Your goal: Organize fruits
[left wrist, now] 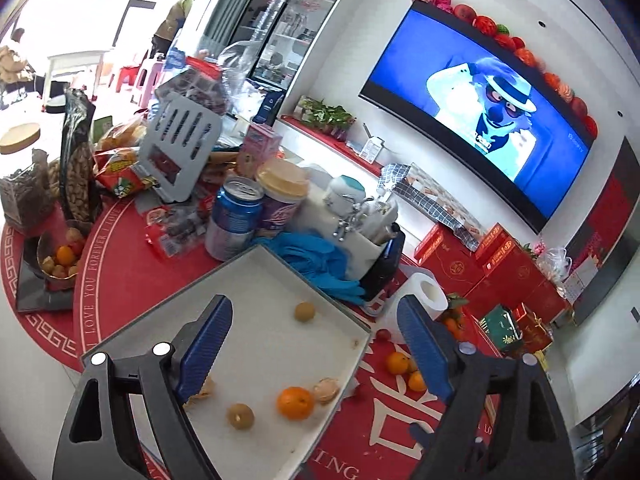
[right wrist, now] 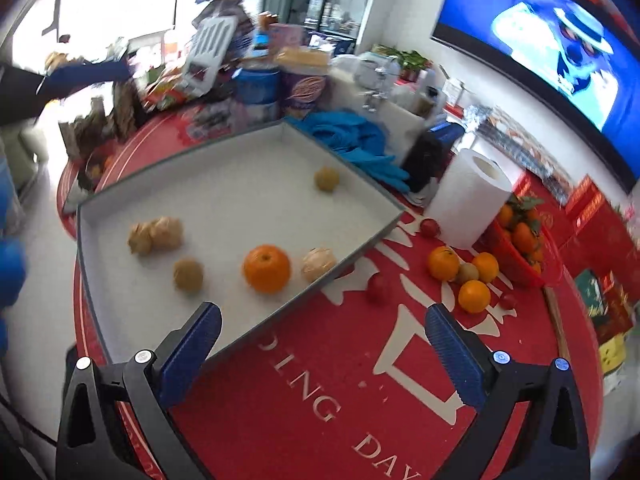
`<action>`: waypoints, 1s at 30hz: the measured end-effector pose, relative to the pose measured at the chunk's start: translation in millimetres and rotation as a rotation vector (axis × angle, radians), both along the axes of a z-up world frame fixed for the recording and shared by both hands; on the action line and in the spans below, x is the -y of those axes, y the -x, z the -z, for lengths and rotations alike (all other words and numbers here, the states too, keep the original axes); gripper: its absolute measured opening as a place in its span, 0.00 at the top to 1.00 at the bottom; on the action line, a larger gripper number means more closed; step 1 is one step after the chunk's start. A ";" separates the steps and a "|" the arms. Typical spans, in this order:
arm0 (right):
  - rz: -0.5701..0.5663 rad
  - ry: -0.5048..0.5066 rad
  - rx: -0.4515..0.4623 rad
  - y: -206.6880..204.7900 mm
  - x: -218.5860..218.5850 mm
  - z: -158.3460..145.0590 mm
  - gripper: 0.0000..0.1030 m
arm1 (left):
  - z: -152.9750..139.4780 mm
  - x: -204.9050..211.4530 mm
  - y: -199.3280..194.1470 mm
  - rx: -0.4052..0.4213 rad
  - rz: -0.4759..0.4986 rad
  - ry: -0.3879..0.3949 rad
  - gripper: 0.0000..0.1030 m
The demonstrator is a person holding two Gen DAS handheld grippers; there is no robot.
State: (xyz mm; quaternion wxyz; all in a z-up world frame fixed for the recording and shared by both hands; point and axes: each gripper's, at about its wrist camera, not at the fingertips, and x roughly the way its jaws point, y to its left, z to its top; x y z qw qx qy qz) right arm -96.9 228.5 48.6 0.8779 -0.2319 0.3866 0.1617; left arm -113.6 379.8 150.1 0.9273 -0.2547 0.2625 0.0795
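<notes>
A shallow white tray (right wrist: 248, 184) (left wrist: 256, 280) lies on the red mat. In it sit an orange (right wrist: 267, 268) (left wrist: 295, 403), two brown round fruits (right wrist: 188, 275) (right wrist: 326, 178), a pale peeled one (right wrist: 318, 264) and a walnut-like pair (right wrist: 156, 235). Loose oranges (right wrist: 443, 263) and small red fruits (right wrist: 379, 288) lie on the mat right of the tray. My left gripper (left wrist: 316, 344) hangs open above the tray, nothing between its fingers. My right gripper (right wrist: 320, 338) is open over the mat by the tray's near corner, also empty.
A paper roll (right wrist: 468, 200), blue gloves (right wrist: 352, 140), cans and tubs (left wrist: 236, 216), snack bags (left wrist: 120, 172) and a small bowl of fruit (left wrist: 60, 262) crowd the far side. A red basket of tangerines (right wrist: 524, 240) and red boxes (left wrist: 500, 264) stand at the right. A person's sleeve (right wrist: 80, 76) shows at upper left.
</notes>
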 end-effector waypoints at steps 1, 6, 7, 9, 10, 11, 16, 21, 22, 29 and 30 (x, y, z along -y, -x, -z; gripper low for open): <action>-0.018 0.032 0.019 6.3 -4.6 3.4 0.01 | -1.1 4.5 -1.3 -0.002 0.000 -0.010 0.15; -0.051 0.049 0.042 16.4 -1.3 7.7 0.01 | 0.6 17.6 -4.6 -0.026 0.035 -0.032 0.15; -0.055 0.047 0.046 16.7 0.6 7.7 0.01 | 0.7 18.4 -4.6 -0.030 0.035 -0.029 0.15; -0.059 0.043 0.050 16.9 4.3 7.4 0.01 | 1.0 21.3 -5.8 -0.038 0.037 -0.026 0.15; -0.059 0.040 0.049 16.5 6.1 7.7 0.01 | 1.5 22.7 -6.3 -0.039 0.037 -0.030 0.15; -0.060 0.038 0.046 16.1 7.5 8.2 0.01 | 1.3 23.6 -6.4 -0.038 0.036 -0.036 0.15; -0.061 0.033 0.041 14.5 16.1 12.8 0.01 | -1.2 34.2 -6.6 -0.036 0.026 -0.096 0.15; -0.059 0.021 0.039 13.5 23.7 14.3 0.01 | -3.4 40.5 -6.5 -0.034 0.028 -0.120 0.15; -0.059 0.020 0.039 13.3 25.0 14.6 0.01 | -4.0 41.6 -6.6 -0.033 0.029 -0.125 0.15; -0.056 0.021 0.028 11.5 33.5 21.2 0.01 | -1.5 50.4 -10.3 -0.047 0.022 -0.169 0.15; -0.053 0.035 0.021 10.5 34.9 24.4 0.01 | 0.5 51.8 -12.3 -0.055 0.015 -0.188 0.15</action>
